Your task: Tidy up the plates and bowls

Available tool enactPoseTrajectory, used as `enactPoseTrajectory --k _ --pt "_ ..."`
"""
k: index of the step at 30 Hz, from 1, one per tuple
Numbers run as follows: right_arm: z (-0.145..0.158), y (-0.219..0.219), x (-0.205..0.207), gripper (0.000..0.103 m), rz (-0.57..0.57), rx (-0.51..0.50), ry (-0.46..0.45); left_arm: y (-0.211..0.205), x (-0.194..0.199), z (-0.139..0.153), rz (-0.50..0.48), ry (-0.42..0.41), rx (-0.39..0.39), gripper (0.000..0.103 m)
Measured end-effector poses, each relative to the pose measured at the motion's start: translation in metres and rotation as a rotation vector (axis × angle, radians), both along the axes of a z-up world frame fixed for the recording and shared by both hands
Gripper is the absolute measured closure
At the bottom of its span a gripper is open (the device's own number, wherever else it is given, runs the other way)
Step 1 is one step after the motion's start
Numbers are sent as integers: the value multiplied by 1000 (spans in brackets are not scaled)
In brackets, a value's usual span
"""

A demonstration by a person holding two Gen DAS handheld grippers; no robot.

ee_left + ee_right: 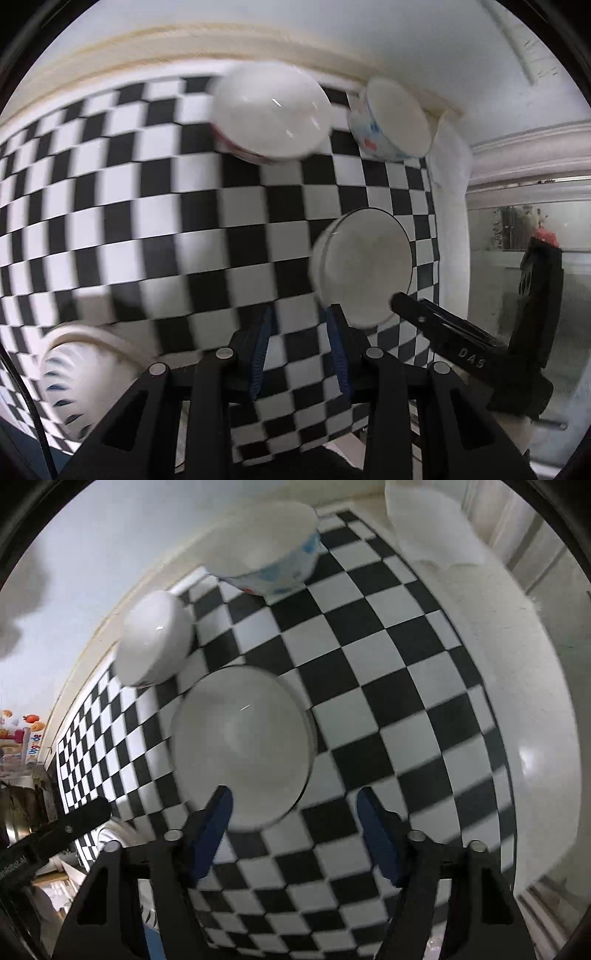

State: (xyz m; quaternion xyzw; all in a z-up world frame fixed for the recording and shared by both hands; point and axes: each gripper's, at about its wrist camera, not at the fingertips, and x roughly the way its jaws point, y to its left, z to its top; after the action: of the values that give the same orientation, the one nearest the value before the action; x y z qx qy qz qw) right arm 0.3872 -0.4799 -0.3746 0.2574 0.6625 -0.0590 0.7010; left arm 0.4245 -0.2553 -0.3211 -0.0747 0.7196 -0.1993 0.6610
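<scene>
A home dining corner, laid with crockery

A black-and-white checked tablecloth covers a table against a white wall, bearing ceramic bowls; a moulded white door frame and colourful children's toys show at the edges.

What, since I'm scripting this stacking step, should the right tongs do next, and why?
Probably lower the right tongs a little, then close. They stand open, pointing down at the plain white bowl on the checkered cloth. One finger shows over the bowl's inside, the other over the cloth, so its near rim seems to lie between them, not yet pinched.
</scene>
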Motion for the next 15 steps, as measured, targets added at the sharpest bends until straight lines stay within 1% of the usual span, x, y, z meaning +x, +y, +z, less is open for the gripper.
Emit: enactPoseTrajectory --k 3,5,6,7,8,10,11,13,15 --pt "-26 -8 14 45 26 58 25 -32 7 -29 -25 34 43 74" --pt "-37 -9 19 55 49 82 35 -45 9 -47 -24 63 64 75" --pt "-42 -9 22 58 64 83 42 -49 9 -53 -20 74 66 77" --pt "-45 -8 24 64 74 82 46 -51 8 -57 -16 84 64 81" --pt "-49 -8 25 77 81 86 48 -53 7 -60 -12 82 72 82" --pt "-51 -8 27 88 91 72 52 -55 5 -61 -4 67 88 82" --pt "-51 -9 27 90 96 61 48 -56 4 -60 2 65 88 82" --pt "-51 -13 27 90 99 50 39 -59 3 -61 16 71 78 82" --pt "-49 -21 24 90 92 45 42 -67 3 -60 11 69 80 82"
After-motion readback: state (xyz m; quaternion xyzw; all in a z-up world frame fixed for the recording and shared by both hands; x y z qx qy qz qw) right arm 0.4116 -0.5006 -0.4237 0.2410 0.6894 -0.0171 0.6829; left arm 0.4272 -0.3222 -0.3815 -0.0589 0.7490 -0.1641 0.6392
